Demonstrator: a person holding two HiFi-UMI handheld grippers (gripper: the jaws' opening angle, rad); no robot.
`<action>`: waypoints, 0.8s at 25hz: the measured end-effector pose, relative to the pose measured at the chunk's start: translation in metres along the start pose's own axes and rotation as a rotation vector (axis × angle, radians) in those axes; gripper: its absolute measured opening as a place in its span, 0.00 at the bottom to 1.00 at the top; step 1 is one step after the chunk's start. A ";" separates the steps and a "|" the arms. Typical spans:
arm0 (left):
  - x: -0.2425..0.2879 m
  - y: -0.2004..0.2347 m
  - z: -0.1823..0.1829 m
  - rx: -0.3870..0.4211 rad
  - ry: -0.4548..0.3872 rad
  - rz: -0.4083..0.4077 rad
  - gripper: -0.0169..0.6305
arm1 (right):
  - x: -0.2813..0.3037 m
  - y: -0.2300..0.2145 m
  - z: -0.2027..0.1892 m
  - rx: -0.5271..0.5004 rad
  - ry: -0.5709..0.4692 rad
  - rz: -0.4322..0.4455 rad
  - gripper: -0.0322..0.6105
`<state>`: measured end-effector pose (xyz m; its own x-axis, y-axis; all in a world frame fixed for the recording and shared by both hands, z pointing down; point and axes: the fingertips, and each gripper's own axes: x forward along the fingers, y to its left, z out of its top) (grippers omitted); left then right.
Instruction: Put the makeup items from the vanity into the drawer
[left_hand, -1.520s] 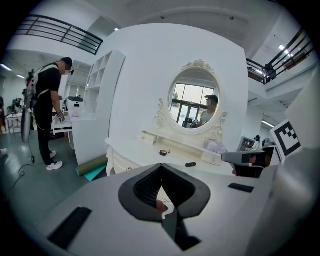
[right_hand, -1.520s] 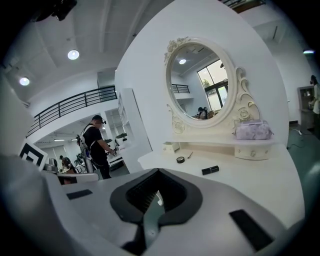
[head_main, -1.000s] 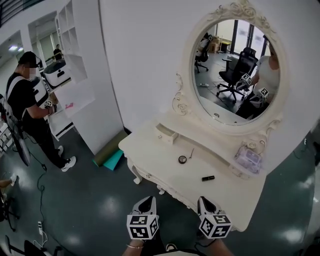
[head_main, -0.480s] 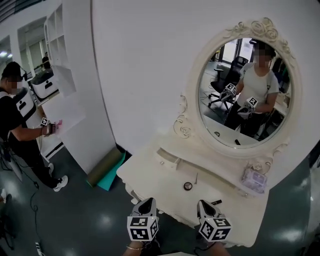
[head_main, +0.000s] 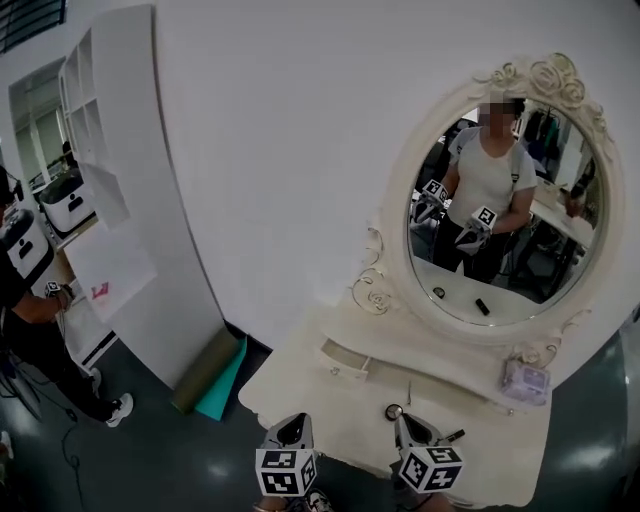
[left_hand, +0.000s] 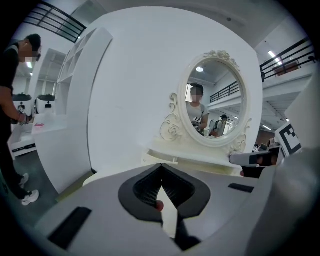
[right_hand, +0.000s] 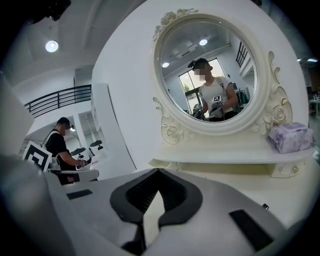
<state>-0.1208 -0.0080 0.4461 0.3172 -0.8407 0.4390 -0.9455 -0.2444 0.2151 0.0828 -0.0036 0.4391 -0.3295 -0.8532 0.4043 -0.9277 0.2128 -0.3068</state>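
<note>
Task not started as far as visible; nothing is picked up yet. Left tool (head_main: 291, 426) and right tool (head_main: 411, 424) are both closed tight, tips meeting, nothing btwn them, held at the front edge of the vanity table (head_main: 300, 385). Makeup is all on the tabletop:
- round compact (head_main: 394, 411), just beside the right tool
- black tube (head_main: 452, 436), to the compact's right
- thin stick (head_main: 409, 392), behind the compact, prob. a pencil

Small drawer (head_main: 345, 360) sits on the raised shelf, left side, pulled part-way out; contents not visible. So approx. 3 items left, and a tool must open first.

Around: oval mirror (head_main: 505, 200), purple packet (head_main: 525, 381) on the shelf at right, rolled mat (head_main: 205, 370) on the floor, a person (head_main: 30, 300) far left. Nothing blocks the way from compact to drawer.
</note>
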 end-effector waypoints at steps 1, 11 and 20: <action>0.005 0.005 0.003 0.005 0.007 -0.009 0.04 | 0.005 0.001 0.001 0.007 0.002 -0.011 0.07; 0.047 0.047 0.019 0.000 0.044 -0.067 0.04 | 0.040 0.015 -0.002 0.021 0.047 -0.079 0.07; 0.072 0.040 0.005 -0.008 0.109 -0.091 0.04 | 0.064 0.001 -0.009 0.025 0.110 -0.078 0.07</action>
<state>-0.1362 -0.0805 0.4821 0.4083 -0.7577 0.5091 -0.9119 -0.3132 0.2653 0.0595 -0.0538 0.4731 -0.2748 -0.8090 0.5196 -0.9471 0.1344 -0.2916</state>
